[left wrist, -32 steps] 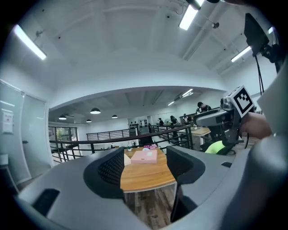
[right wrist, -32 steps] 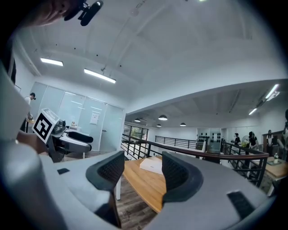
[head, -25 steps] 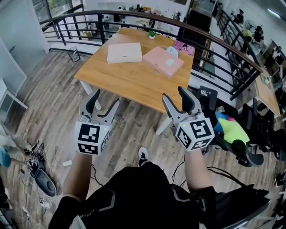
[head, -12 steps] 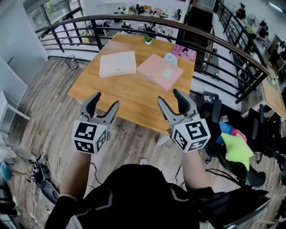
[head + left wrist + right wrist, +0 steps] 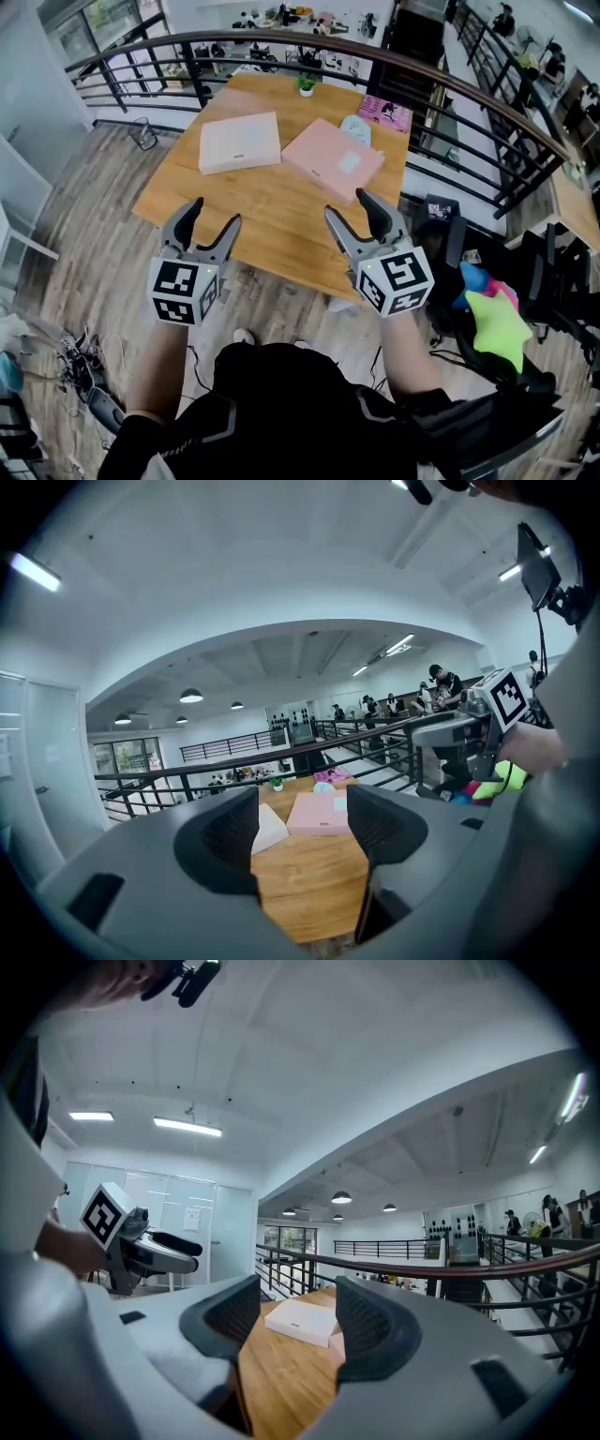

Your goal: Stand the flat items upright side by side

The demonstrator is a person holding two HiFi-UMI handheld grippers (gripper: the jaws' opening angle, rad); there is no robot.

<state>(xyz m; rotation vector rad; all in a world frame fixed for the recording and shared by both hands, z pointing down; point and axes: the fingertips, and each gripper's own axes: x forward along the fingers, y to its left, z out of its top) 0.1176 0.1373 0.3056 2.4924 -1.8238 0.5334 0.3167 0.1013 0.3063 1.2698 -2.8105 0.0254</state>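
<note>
Left gripper [image 5: 215,212]: held low over the near edge of the table [image 5: 272,220], jaws spread wide, nothing pinched. The boxes are only framed far ahead through the gap.
Right gripper [image 5: 347,204]: carried level beside it, jaws parted a little less, likewise empty.
Why so held: both are kept open and aimed at the far half of the table. This is judged a ready posture for a reach, one gripper roughly lined up with each box.
White box [image 5: 240,142]: found far left on the table, flat, broad face up. Its long axis is laid across the table, left to right, slightly skewed.
Pink box [image 5: 333,159]: found just right of it, also flat, turned at an angle. Its long axis is run from far-left to near-right.
Gap between boxes: corners are brought very close; contact cannot be told.
Stage: neither box is stood up yet, so the task is judged not begun.
</note>
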